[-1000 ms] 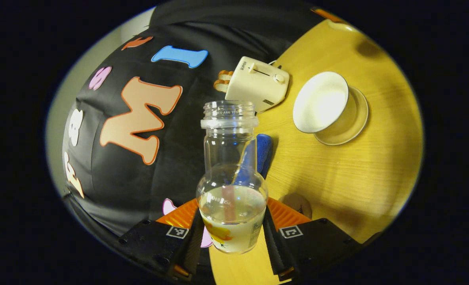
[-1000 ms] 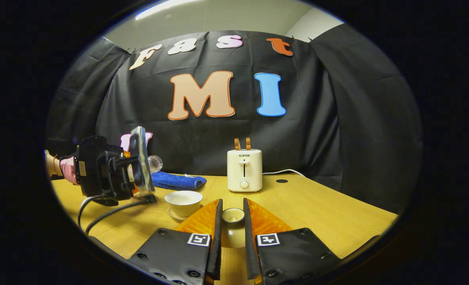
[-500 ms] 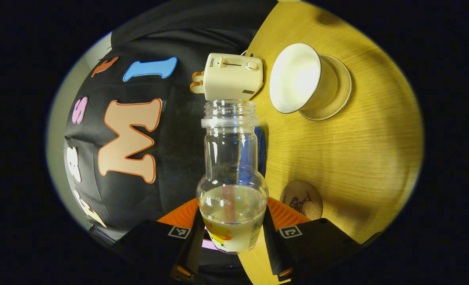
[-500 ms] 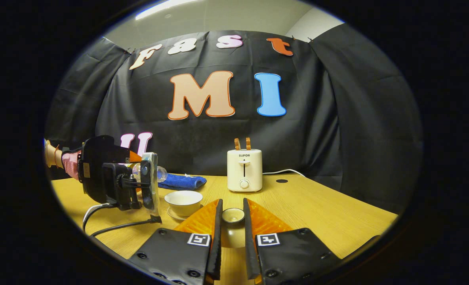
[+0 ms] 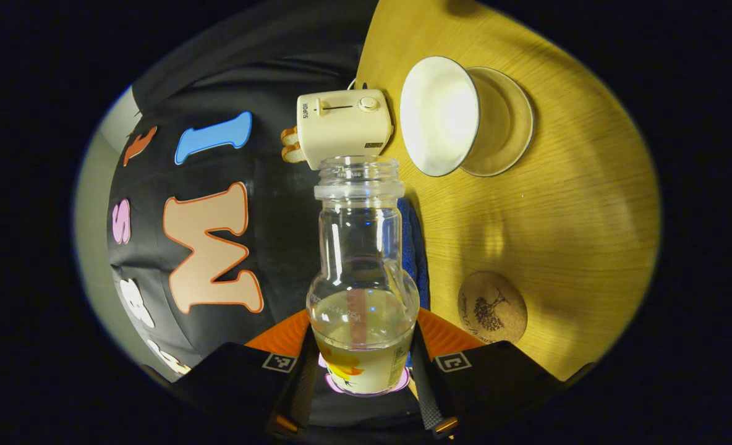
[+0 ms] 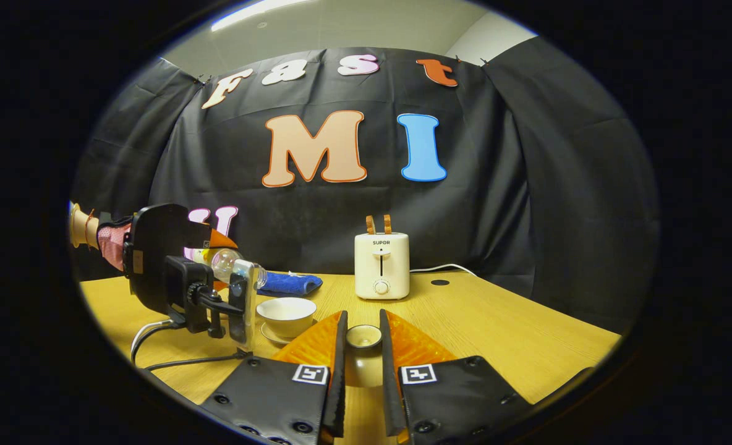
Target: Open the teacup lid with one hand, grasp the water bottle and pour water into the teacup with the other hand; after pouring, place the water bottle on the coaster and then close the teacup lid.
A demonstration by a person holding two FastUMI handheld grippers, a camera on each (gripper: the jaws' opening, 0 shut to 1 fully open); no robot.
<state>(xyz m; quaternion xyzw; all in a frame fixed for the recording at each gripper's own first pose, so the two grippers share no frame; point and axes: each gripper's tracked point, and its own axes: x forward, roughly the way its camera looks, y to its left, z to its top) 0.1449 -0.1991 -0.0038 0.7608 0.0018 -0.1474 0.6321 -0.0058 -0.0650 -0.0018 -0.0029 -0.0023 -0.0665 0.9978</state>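
My left claw is clamped on the fat lower part of the water bottle, both fingers pressing its sides, and the bottle is laid over almost sideways with its open mouth pointing toward the teacup. There's water sitting in the belly but nothing at the neck, so I'd say the pour hasn't really started. My right claw is nearly closed on the teacup lid, pinching its knob and holding it off to the side just above the counter.

The cup sits on its saucer, near the toaster, and the mouth of the bottle isn't over the rim yet as far as I can tell; from the right gripper view the bottle's neck hangs just up and to the side of the cup.

How I'd do it well: slide the mouth over the middle of the cup first, then tip slowly, since that wide mouth could dump it all at once. Keep the grip firm, the plastic is smooth and round. The coaster is close by on the counter, beside the blue cloth, so setting the bottle down after should be an easy short move.
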